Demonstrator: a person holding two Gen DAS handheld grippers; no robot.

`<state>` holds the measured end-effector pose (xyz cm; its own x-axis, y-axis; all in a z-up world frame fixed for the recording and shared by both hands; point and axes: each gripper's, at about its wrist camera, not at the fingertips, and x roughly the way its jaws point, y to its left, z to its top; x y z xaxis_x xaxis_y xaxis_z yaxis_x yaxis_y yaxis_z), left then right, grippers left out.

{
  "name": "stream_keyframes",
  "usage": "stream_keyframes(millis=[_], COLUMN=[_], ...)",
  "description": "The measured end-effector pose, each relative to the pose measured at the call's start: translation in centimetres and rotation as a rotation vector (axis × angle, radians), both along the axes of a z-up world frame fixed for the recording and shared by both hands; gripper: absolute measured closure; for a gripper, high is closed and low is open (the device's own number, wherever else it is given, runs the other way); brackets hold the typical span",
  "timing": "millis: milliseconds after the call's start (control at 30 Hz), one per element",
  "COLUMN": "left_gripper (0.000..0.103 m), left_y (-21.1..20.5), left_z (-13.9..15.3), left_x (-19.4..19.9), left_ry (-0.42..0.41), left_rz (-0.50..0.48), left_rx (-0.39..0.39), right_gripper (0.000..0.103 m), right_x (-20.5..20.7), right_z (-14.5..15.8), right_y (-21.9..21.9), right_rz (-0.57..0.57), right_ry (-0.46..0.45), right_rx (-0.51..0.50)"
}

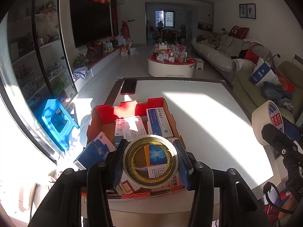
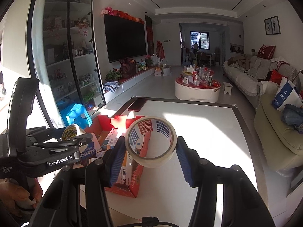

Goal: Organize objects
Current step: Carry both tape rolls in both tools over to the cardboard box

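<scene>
Both jaw pairs clamp tape: left gripper (image 1: pixel 150 160) holds a clear roll (image 1: pixel 150 161) above the red-edged box (image 1: pixel 130 106); right gripper (image 2: pixel 151 151) holds a beige roll (image 2: pixel 151 141) over bare table (image 2: pixel 208 132).

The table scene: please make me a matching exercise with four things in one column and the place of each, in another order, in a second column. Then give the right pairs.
Things:
1. clear tape roll
2. white tape roll
3. dark red phone
4. medicine boxes

Places:
A. flat on the table near its far left corner
B. between the fingers of the right gripper
C. inside the red cardboard box
D. between the fingers of the left gripper

Pairs: 1-D, 2-B, 3-A, 4-C
</scene>
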<state>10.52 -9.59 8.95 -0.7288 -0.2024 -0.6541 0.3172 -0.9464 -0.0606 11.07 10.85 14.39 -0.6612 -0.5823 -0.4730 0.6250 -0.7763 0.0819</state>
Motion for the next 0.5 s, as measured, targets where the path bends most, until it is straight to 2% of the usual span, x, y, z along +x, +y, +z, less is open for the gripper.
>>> stream_keyframes(millis=[500], left_gripper=[0.051], left_y=[-6.0], left_z=[-1.0], left_x=[2.0], left_ry=[-0.014], left_rz=[0.152], left_rx=[0.026], right_gripper=[0.050], right_x=[-3.4], right_z=[2.4], right_y=[5.1], right_rz=[-0.201], right_ry=[0.034], right_rx=[-0.058])
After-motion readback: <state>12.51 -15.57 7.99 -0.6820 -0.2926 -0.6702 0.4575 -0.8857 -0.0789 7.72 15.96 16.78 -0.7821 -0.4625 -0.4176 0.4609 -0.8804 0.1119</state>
